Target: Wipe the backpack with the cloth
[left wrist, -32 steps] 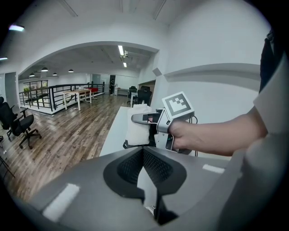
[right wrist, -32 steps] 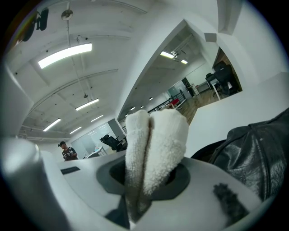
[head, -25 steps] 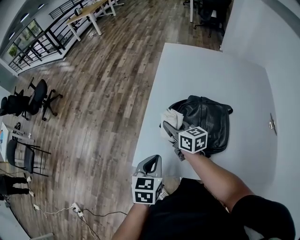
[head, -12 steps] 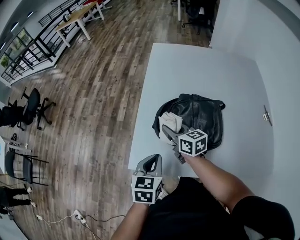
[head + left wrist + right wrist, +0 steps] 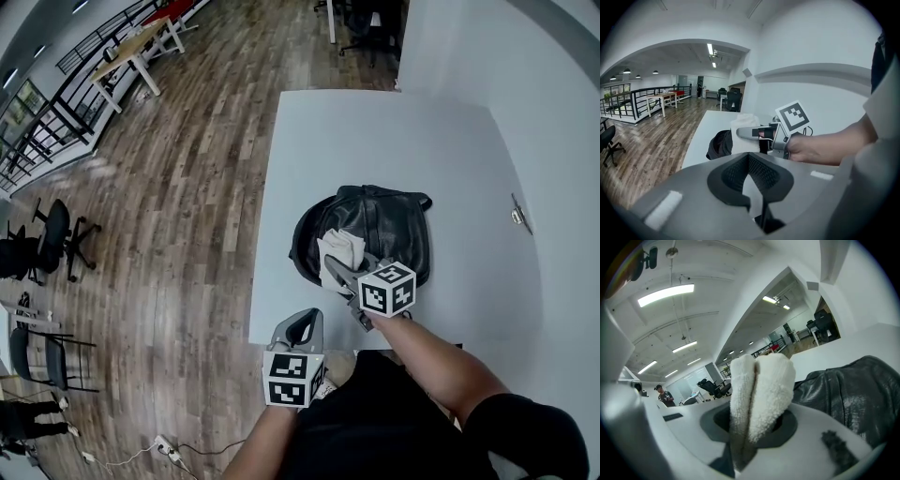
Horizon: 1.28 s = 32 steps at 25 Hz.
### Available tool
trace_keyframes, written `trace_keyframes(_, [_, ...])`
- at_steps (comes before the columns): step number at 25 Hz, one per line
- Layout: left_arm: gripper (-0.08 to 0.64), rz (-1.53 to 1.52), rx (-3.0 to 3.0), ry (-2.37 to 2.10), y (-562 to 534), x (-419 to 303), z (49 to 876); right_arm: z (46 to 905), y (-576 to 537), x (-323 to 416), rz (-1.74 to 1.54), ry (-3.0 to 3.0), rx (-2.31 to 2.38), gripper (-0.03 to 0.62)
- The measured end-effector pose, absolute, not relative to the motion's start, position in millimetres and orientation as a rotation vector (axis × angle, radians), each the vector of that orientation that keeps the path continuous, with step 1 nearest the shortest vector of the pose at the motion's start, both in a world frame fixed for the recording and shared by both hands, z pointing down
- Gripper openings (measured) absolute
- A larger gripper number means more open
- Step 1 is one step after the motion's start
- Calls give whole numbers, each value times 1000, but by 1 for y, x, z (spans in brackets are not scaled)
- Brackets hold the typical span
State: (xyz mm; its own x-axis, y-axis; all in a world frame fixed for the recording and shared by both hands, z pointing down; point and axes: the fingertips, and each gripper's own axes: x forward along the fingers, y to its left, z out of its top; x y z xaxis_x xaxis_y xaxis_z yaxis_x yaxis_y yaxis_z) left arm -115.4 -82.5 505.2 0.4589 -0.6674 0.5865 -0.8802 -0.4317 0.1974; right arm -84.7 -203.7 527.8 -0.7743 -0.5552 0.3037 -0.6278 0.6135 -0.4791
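A black leather backpack [image 5: 380,225] lies on the white table [image 5: 375,131], near its front edge. My right gripper [image 5: 339,270] is shut on a folded white cloth [image 5: 340,249], which rests on the backpack's near left part. The right gripper view has the cloth [image 5: 761,385] bulging up between the jaws, with the backpack [image 5: 855,387] just right of it. My left gripper [image 5: 300,330] is shut and holds nothing, hovering off the table's front edge. From the left gripper view, the cloth [image 5: 742,125] and backpack [image 5: 720,144] lie ahead beyond its jaws.
The table's left edge [image 5: 265,216] drops to a wooden floor [image 5: 178,206]. A white wall [image 5: 553,141] bounds the table on the right, with a small fitting [image 5: 515,216] on it. Office chairs [image 5: 42,244] and desks [image 5: 136,52] stand far off.
The head view has shifted, so table and backpack sit further left in it. My right gripper with the cloth has moved slightly further onto the backpack. The left gripper has kept its place.
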Motion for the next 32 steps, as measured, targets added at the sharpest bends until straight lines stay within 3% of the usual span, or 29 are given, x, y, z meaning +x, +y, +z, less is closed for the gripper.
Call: trace_keyframes(32, [8, 655, 2425, -1014, -69, -28, 502, 525, -172, 68, 726, -2529, 1338, 84])
